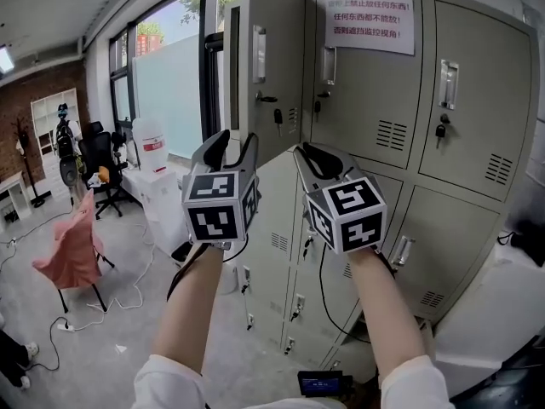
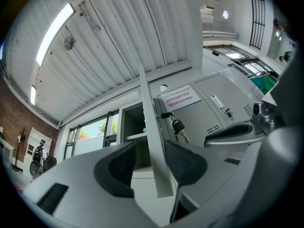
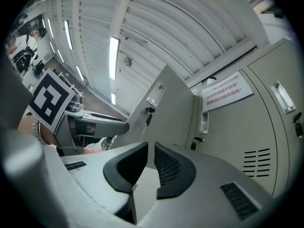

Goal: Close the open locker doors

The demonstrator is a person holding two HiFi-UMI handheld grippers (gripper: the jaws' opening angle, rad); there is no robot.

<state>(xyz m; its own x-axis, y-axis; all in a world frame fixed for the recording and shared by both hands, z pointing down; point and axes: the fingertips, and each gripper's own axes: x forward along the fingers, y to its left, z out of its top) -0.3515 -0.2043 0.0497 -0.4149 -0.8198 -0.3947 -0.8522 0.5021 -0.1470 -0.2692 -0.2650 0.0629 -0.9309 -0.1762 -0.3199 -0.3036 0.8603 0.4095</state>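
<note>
The open locker door (image 1: 274, 58), at the top left of the lockers (image 1: 375, 100), could slip from my left claw (image 2: 152, 161), whose wide jaws only straddle its thin edge, then swing back or slam. It's pale grey metal, with a key (image 1: 278, 118) hanging from its lock. My right claw (image 3: 151, 163) is narrow and empty.

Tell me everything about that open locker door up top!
The open locker door is pale grey painted metal. It stands upright, swung outward on the top row. It has a recessed handle, hanging keys and vent slots. Its thin edge stands between the left hand-held gripper's parted jaws; whether they touch is unclear.
</note>
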